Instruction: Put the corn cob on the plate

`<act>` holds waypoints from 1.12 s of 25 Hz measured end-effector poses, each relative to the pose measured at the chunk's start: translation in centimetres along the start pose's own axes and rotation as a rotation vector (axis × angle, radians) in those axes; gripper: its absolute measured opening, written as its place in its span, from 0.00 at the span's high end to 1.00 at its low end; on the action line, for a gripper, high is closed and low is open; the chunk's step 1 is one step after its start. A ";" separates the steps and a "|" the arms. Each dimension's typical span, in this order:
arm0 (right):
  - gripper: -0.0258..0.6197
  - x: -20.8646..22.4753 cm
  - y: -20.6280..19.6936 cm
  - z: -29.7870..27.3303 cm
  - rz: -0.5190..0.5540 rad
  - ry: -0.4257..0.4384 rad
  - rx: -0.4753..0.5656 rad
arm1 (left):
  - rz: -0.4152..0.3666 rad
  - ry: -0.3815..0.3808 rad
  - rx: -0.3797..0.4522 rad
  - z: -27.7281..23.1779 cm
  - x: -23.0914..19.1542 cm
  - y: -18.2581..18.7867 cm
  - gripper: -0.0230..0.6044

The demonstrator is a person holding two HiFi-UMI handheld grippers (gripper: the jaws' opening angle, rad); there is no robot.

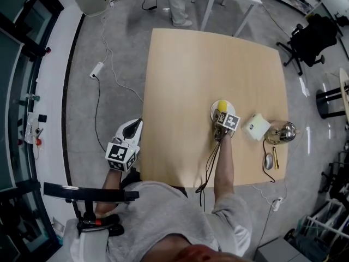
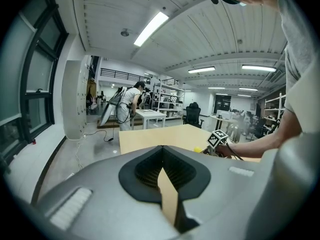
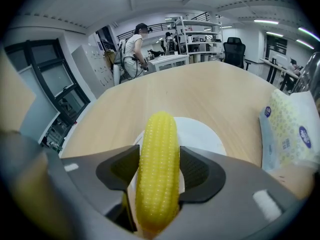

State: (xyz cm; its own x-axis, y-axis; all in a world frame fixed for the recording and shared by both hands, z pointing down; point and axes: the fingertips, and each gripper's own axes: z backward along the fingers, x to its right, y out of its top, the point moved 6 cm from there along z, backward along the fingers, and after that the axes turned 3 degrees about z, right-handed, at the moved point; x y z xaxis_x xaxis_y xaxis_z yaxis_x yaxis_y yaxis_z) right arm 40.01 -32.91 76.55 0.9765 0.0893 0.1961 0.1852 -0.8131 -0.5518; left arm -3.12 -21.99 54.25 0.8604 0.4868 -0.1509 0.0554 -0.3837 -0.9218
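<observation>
head view: left gripper [image 1: 132,129] off the table's [image 1: 218,64] near edge, right gripper [image 1: 221,113] over the white plate [image 1: 214,109] | left gripper view: jaws pressed together, nothing between | right gripper view: jaws pinching the corn cob [image 3: 159,159], its tip above the plate

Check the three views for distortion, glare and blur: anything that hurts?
Head view: fisheye bows the table edges; light is even, with no hard shadows. Left gripper view: dark vignette in the corners, ceiling light blown out, window frame bent. Right gripper view: same vignette; corn is sharp down to the kernels, and the plate shows no glare.
</observation>
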 end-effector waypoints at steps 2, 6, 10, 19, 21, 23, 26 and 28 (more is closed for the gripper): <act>0.56 -0.1 0.0 0.5 0.001 -0.005 0.005 | 0.001 -0.002 0.006 0.2 0.1 0.2 0.93; 0.56 -0.5 0.0 1.6 0.007 -0.015 0.024 | 0.002 -0.018 0.018 0.4 -0.2 0.3 0.93; 0.56 -1.0 -0.1 3.1 0.020 -0.016 0.051 | 0.010 -0.029 0.032 0.8 -0.3 0.6 0.93; 0.57 -1.6 0.0 7.0 -0.003 -0.013 0.142 | -0.004 -0.075 0.057 0.9 0.4 0.8 0.93; 0.57 -1.7 -0.1 8.1 -0.018 -0.012 0.168 | -0.007 -0.087 0.062 0.9 0.5 1.0 0.93; 0.57 -2.0 -0.2 9.3 -0.033 -0.007 0.198 | -0.013 -0.103 0.071 0.8 0.4 0.8 0.93; 0.57 -2.6 -0.6 11.2 -0.041 -0.002 0.236 | -0.020 -0.127 0.083 0.8 0.5 1.0 0.93; 0.58 -2.9 -1.1 12.5 -0.044 -0.001 0.259 | -0.021 -0.145 0.090 1.0 0.8 1.3 0.93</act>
State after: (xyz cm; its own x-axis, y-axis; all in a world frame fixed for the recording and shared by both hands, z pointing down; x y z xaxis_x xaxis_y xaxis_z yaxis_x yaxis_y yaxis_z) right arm 38.33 -25.07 66.43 0.9669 0.1220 0.2240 0.2496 -0.6339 -0.7321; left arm -2.82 -21.31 52.58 0.7773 0.6042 -0.1754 0.0212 -0.3037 -0.9525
